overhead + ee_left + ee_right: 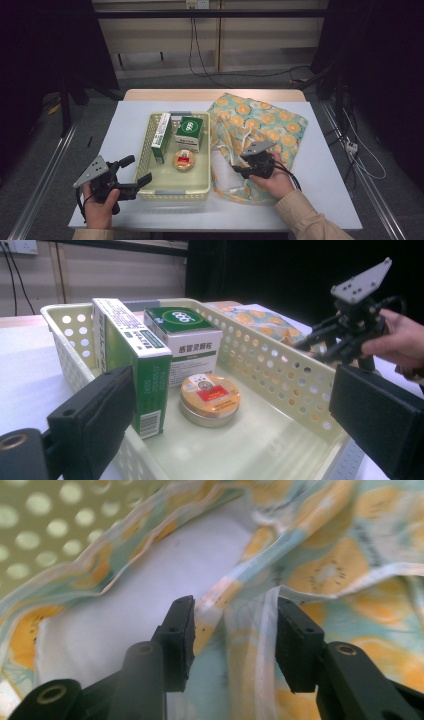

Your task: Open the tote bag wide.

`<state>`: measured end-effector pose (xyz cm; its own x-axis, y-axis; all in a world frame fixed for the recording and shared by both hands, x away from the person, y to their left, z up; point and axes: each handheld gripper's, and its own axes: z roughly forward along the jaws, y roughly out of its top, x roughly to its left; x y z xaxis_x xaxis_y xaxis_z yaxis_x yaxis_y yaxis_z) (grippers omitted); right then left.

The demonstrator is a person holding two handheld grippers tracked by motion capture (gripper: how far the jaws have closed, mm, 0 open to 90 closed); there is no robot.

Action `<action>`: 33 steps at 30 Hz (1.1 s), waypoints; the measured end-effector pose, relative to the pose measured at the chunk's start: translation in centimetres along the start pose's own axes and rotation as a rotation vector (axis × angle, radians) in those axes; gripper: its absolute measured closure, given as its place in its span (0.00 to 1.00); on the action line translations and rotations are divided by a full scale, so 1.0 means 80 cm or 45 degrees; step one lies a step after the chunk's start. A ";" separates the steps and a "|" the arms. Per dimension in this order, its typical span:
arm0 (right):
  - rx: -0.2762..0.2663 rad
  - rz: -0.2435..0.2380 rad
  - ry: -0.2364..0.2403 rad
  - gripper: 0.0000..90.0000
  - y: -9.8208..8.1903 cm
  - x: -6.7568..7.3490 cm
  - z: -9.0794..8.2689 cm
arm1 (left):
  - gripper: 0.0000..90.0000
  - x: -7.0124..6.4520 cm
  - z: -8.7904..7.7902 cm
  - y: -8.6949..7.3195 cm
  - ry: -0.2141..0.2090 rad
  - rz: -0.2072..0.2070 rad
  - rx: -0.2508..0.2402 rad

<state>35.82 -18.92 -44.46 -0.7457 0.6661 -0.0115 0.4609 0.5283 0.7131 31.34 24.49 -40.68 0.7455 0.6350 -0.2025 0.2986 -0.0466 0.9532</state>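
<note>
A pale yellow perforated basket [172,191] holds a tall green-and-white box [161,137] on edge, a squarer green-and-white box [190,132] and a round tin [183,160] with a red label. My left gripper [140,170] stands open at the basket's near left corner, its jaws [235,405] wide apart and holding nothing. To the right lies a fabric bag [270,125] printed with orange slices. My right gripper [239,167] is at the bag's mouth, open. The hem of the bag [340,565] runs between its jaws [235,615] without being pinched, and the white lining [150,580] shows beside it.
The basket and bag sit on a white table top [325,200] with bare room at the left and near edges. In the left gripper view the right gripper [305,347] hovers just past the basket wall [280,370]. Cables run across the floor behind.
</note>
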 end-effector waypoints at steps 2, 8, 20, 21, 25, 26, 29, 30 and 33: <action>0.025 -0.015 0.003 0.62 -0.003 0.005 0.007 | 0.06 0.000 0.000 0.000 -0.002 -0.001 0.001; 0.006 0.025 -0.107 0.57 -0.002 -0.014 -0.003 | 0.06 0.001 -0.001 -0.001 0.002 -0.008 -0.003; -0.035 -0.027 -0.214 0.61 0.012 -0.013 -0.027 | 0.06 0.000 0.000 0.000 -0.002 -0.001 0.000; -0.029 -0.038 -0.200 0.64 0.013 -0.010 -0.026 | 0.06 0.000 0.000 0.000 -0.002 0.001 0.000; -0.006 -0.093 -0.141 0.81 0.014 -0.001 -0.019 | 0.06 0.000 0.000 0.001 -0.005 -0.002 -0.007; -0.001 -0.096 -0.126 0.85 0.013 0.000 -0.016 | 0.06 -0.001 0.000 0.001 -0.005 -0.002 -0.006; 0.014 -0.096 -0.062 0.91 0.011 0.004 -0.005 | 0.06 -0.001 0.001 0.000 -0.007 0.002 0.001; 0.022 -0.099 -0.053 0.91 0.011 0.006 -0.002 | 0.06 -0.001 0.001 0.000 -0.008 0.006 0.002; 0.014 -0.083 -0.068 0.80 0.012 0.010 0.003 | 0.06 0.001 0.000 0.000 -0.005 0.003 0.001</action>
<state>35.81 -17.75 -43.95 -0.7479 0.6569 -0.0955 0.4172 0.5771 0.7020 31.39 24.52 -40.69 0.7483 0.6321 -0.2012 0.2974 -0.0485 0.9535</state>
